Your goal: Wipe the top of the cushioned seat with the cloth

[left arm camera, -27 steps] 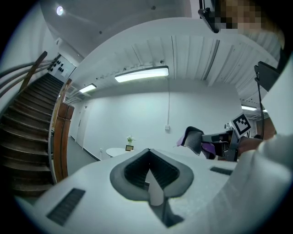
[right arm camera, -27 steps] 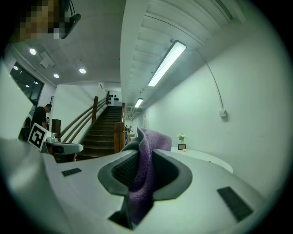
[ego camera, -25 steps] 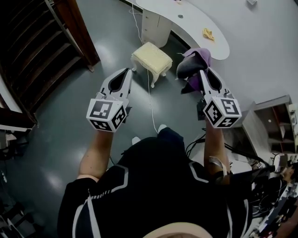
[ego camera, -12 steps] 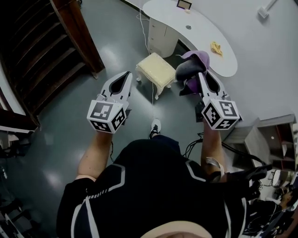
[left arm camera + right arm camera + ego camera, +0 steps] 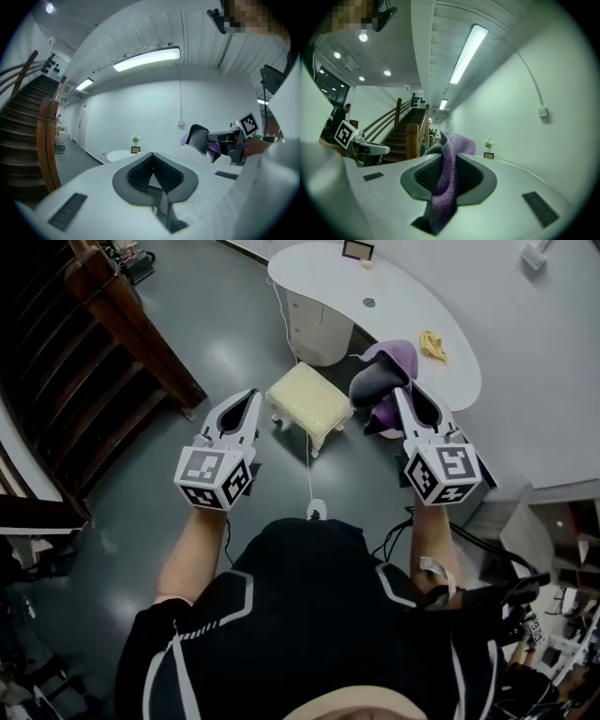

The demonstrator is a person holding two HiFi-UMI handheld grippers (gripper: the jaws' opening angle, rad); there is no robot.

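A small stool with a cream cushioned seat (image 5: pixel 309 399) and white legs stands on the grey floor ahead of me, between the two grippers. My right gripper (image 5: pixel 397 390) is shut on a purple and grey cloth (image 5: pixel 382 381), which bunches above its tips and hangs between the jaws (image 5: pixel 445 178). It is held in the air to the right of the seat. My left gripper (image 5: pixel 251 397) is shut with nothing in it, raised just left of the seat. In the left gripper view the jaws meet at the tip (image 5: pixel 152 168) and the cloth (image 5: pixel 201 139) shows at right.
A curved white desk (image 5: pixel 375 306) with a cabinet (image 5: pixel 314 320) stands behind the stool, bearing a small picture frame (image 5: pixel 357 250) and a yellow object (image 5: pixel 432 345). A dark wooden staircase (image 5: pixel 84 362) fills the left. A white cable (image 5: pixel 307 460) runs along the floor past the stool.
I have stepped forward: the stool and desk have drawn nearer and lower in the head view. Both grippers keep their pose, and the cloth stays in the right one.
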